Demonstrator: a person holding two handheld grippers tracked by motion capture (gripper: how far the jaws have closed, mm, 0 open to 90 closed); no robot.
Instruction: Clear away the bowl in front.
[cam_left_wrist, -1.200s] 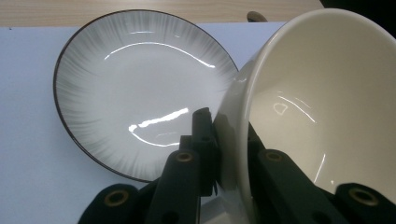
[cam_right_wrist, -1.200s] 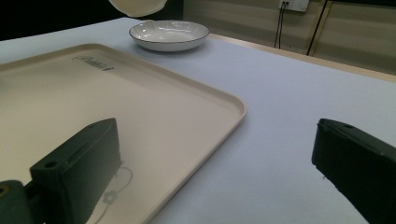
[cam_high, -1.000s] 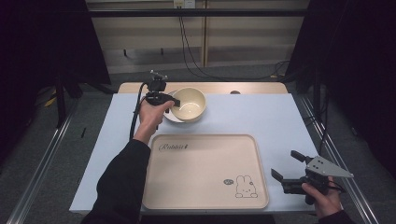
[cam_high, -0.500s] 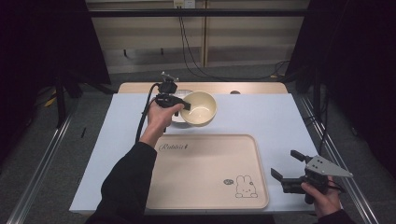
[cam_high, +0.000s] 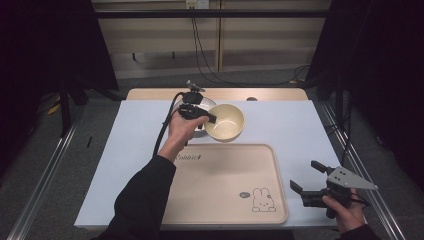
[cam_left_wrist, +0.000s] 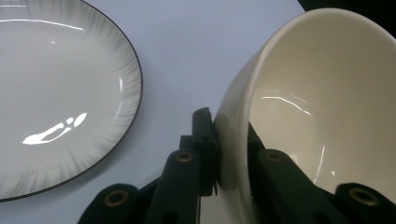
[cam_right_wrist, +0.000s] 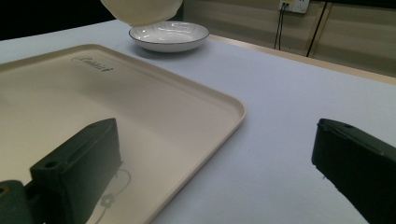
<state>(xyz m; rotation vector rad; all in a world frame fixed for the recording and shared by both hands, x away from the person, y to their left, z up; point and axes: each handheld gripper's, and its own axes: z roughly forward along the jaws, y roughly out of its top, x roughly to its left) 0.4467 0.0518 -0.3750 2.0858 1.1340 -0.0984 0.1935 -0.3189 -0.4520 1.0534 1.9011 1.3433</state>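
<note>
Nearest the person, at the table's near right corner, the right gripper (cam_high: 306, 176) is held low above the pale blue tabletop (cam_high: 300, 130) just off the right edge of a cream tray (cam_high: 215, 200), its two black jaws spread wide apart with nothing between them; in the right gripper view the tray's raised rim passes between the jaws, and a small rabbit drawing is printed near the tray's near right corner. The tray lies flat along the near edge of the table with nothing on it. Beyond its far edge, the left gripper (cam_high: 212, 119) is clamped on the rim of a cream bowl (cam_high: 226, 122), one jaw outside the wall and one inside, as the left gripper view shows closely. The bowl is lifted clear of the table and tilted, its opening facing partly toward the camera. Just behind and to the left of it, a white plate with a thin dark rim (cam_left_wrist: 60, 93) sits on the tabletop, partly hidden by the hand in the high view.
</note>
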